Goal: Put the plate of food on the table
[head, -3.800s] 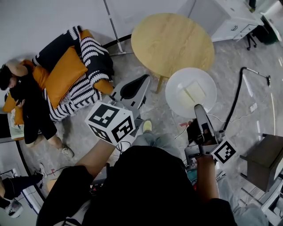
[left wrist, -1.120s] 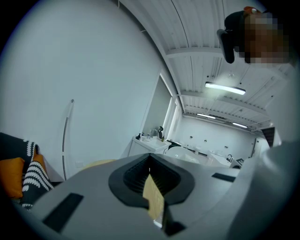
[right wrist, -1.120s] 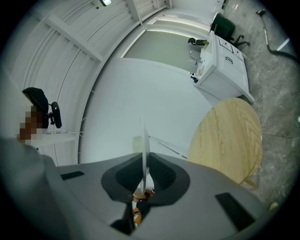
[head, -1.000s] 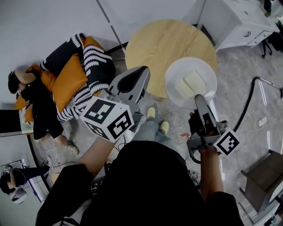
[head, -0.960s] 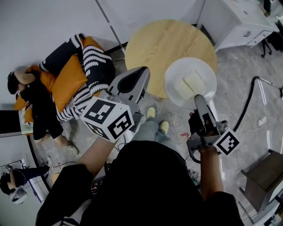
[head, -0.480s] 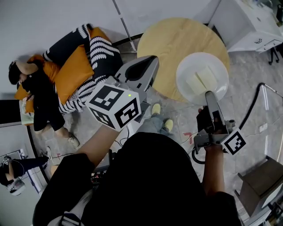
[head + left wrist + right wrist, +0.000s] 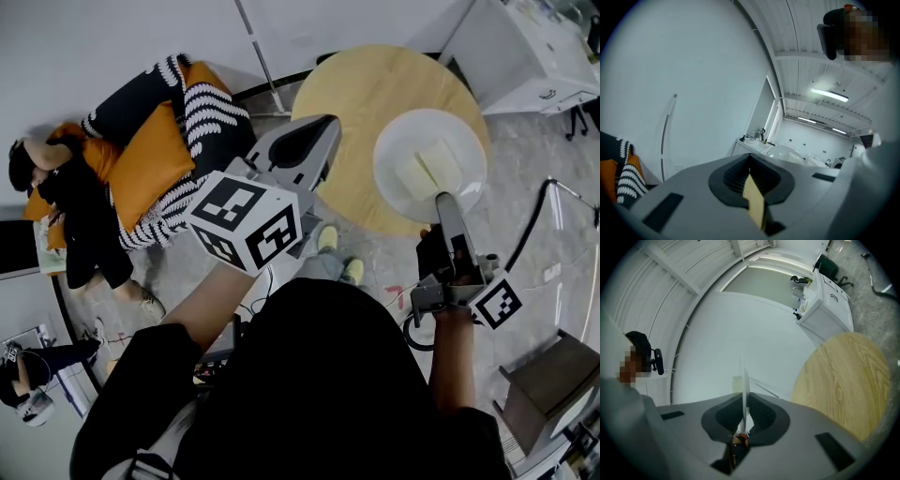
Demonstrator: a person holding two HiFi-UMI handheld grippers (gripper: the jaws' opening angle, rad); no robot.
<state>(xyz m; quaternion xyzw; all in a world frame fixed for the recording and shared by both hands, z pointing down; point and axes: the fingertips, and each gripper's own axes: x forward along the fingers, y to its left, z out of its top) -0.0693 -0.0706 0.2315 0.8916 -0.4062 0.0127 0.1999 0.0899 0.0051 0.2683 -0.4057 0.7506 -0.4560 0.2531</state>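
A white plate (image 7: pixel 429 164) carries pale slices of food (image 7: pixel 433 169). It hangs over the near right part of the round wooden table (image 7: pixel 361 103); I cannot tell whether it touches the top. My right gripper (image 7: pixel 442 201) is shut on the plate's near rim. In the right gripper view the plate (image 7: pixel 745 380) stands edge-on between the jaws of that gripper (image 7: pixel 744 414), with the table (image 7: pixel 843 380) beyond. My left gripper (image 7: pixel 312 134) is held up left of the table, jaws together. A thin tan strip (image 7: pixel 753 202) shows at the seam of the left gripper (image 7: pixel 751 183).
A person (image 7: pixel 66 206) lies on orange and striped cushions (image 7: pixel 155 155) at the left. A white cabinet (image 7: pixel 534 56) stands at the top right. A black cable (image 7: pixel 539 211) crosses the floor at the right, and a dark stool (image 7: pixel 544 384) sits at the lower right.
The right gripper has carried the plate further in over the table. The left gripper has stayed raised and shut beside the table.
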